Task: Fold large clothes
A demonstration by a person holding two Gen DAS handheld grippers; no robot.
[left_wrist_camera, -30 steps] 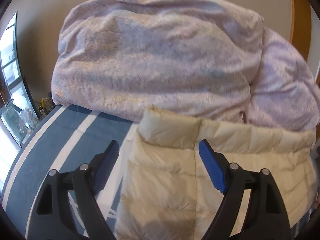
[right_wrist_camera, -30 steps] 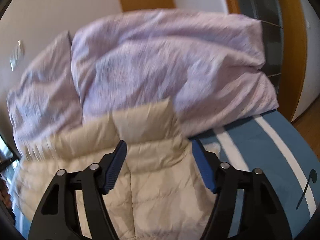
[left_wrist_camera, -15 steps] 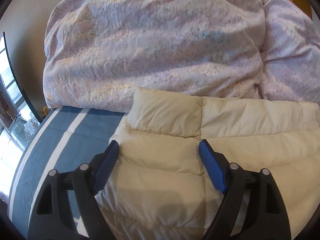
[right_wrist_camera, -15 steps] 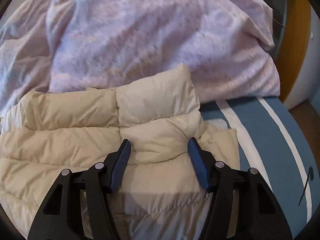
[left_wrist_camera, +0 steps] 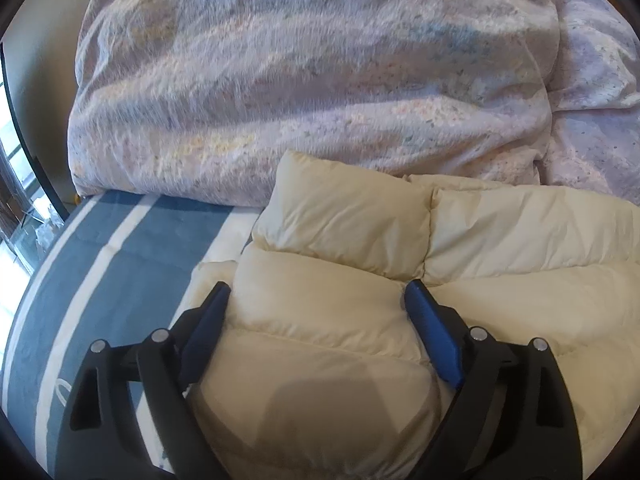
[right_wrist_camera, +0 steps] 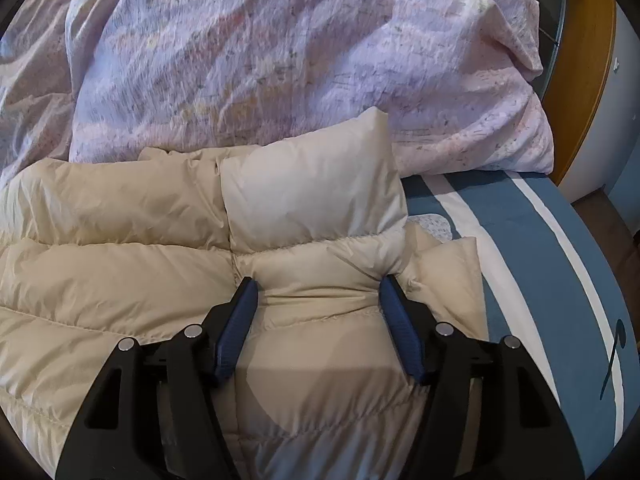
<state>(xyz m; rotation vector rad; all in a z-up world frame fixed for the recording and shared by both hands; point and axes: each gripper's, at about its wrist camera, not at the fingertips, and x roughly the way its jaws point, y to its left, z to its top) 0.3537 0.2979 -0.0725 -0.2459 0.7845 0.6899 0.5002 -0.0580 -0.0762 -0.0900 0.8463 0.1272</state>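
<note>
Right now I judge I am at the grasping step of the fold: both grippers are set down over the top end of a cream puffer jacket (left_wrist_camera: 400,320), one at each corner, and neither has closed.

My left gripper (left_wrist_camera: 318,302) has its jaws spread very wide, and they have just been opening further. A padded band of the jacket bulges up between the blue pads; the left pad sits at the jacket's outer edge, the right pad lies against the quilting, but I see no pinch. Just beyond the fingertips is the jacket's puffy top panel, and to the left of the gripper the blue and white striped bed cover (left_wrist_camera: 120,272) lies bare.

My right gripper (right_wrist_camera: 318,292) is open about two thirds, and its jaws have just eased apart a little. Both pads touch the fabric and dent it slightly at the sides of one padded band, yet I judge it unclenched, not truly holding. Beyond its tips the top panel stands up; to its right a small flap of jacket, then striped cover.

Farther out, past the jacket in both views, a bunched lilac duvet (right_wrist_camera: 300,60) touches the jacket's far edge.

Next, I think, both jaws must close firmly on thick, slippery padding, then lift together.
</note>
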